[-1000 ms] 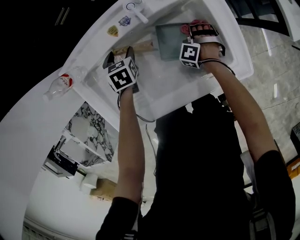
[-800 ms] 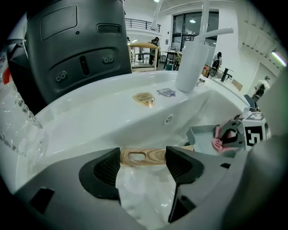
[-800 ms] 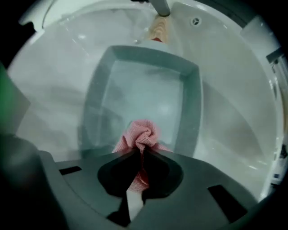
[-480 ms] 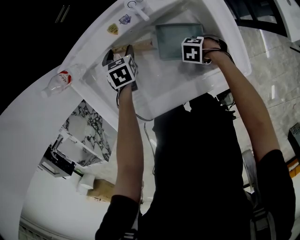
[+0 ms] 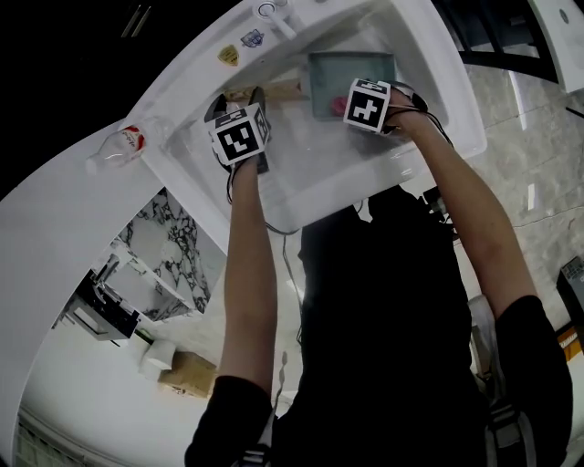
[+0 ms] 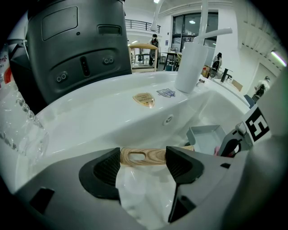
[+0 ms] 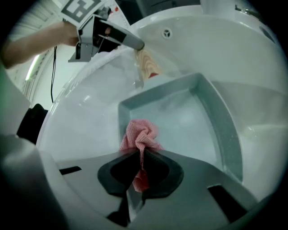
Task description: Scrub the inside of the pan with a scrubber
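A square grey pan [image 5: 351, 68] [image 7: 193, 117] [image 6: 206, 136] with a wooden handle [image 5: 270, 89] [image 7: 147, 64] lies in the white sink. My right gripper [image 7: 140, 168] is shut on a pink mesh scrubber [image 7: 140, 134] [image 5: 338, 107], which hangs at the pan's near left corner, over its floor. My left gripper [image 6: 143, 162] [image 5: 239, 102] stands open at the handle [image 6: 143, 157], which runs crosswise just past its fingertips. I cannot tell whether they touch it. The right gripper view shows a dark finger [image 7: 130, 41] of the left gripper at the handle's far end.
The sink's rim [image 5: 461, 105] surrounds both grippers. A tap [image 5: 272, 16] [image 6: 192, 63] stands at the back edge, with two stickers [image 5: 235, 50] beside it. A plastic bottle [image 5: 119, 150] [image 6: 15, 121] lies on the counter left of the sink. An overflow hole [image 6: 168, 119] marks the far wall.
My right gripper, with the scrubber, swung from the pan's far right side out to the right, then back left over the pan. The left gripper stayed at the handle.
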{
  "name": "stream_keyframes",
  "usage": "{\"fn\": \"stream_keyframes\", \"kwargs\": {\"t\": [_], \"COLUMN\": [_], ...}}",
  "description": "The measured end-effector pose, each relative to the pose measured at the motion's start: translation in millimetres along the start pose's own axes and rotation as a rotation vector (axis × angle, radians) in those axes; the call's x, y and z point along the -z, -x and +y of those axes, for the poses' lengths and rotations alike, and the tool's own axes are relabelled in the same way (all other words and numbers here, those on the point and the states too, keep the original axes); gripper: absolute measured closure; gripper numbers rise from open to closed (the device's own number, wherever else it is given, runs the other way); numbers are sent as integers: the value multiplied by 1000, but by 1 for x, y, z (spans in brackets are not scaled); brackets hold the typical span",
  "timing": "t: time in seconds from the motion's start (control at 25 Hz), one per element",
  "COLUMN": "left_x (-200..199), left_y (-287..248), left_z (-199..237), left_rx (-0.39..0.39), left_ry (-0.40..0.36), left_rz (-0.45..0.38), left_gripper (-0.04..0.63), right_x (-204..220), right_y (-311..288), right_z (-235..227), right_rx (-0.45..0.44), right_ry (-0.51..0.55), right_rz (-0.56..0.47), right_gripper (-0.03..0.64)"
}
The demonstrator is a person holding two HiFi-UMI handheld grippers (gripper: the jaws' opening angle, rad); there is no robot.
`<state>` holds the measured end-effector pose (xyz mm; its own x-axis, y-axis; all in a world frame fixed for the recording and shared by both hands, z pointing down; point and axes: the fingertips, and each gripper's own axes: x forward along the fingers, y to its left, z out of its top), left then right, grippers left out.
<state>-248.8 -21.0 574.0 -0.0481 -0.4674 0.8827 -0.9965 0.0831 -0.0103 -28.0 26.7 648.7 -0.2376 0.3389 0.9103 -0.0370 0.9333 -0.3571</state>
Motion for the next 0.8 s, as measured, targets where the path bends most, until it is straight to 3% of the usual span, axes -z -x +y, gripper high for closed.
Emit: {"fn": "stream_keyframes", "kwargs": {"t": [0.24,0.48,0.68,0.8], "left_x": [0,2,6,-2], "left_y": [1,1,9,23], "left_z": [-1,2,-5,-18], "left_rx": [-4,16,-30,-37], "left_ry": [9,64,-86,-97], "left_rz": [6,-32,-3,-30], "left_gripper": [288,288,288,288], "right_x": [-58,-81,-75,-66], "right_y": [-3,18,55,80], "right_z": [9,18,19,18], "right_rx": [-18,-27,-10,25], "right_ry": [-92,-115,-137,-127], "right_rz": [-178,-295,-369,-401], "right_gripper": [578,577,577,577]}}
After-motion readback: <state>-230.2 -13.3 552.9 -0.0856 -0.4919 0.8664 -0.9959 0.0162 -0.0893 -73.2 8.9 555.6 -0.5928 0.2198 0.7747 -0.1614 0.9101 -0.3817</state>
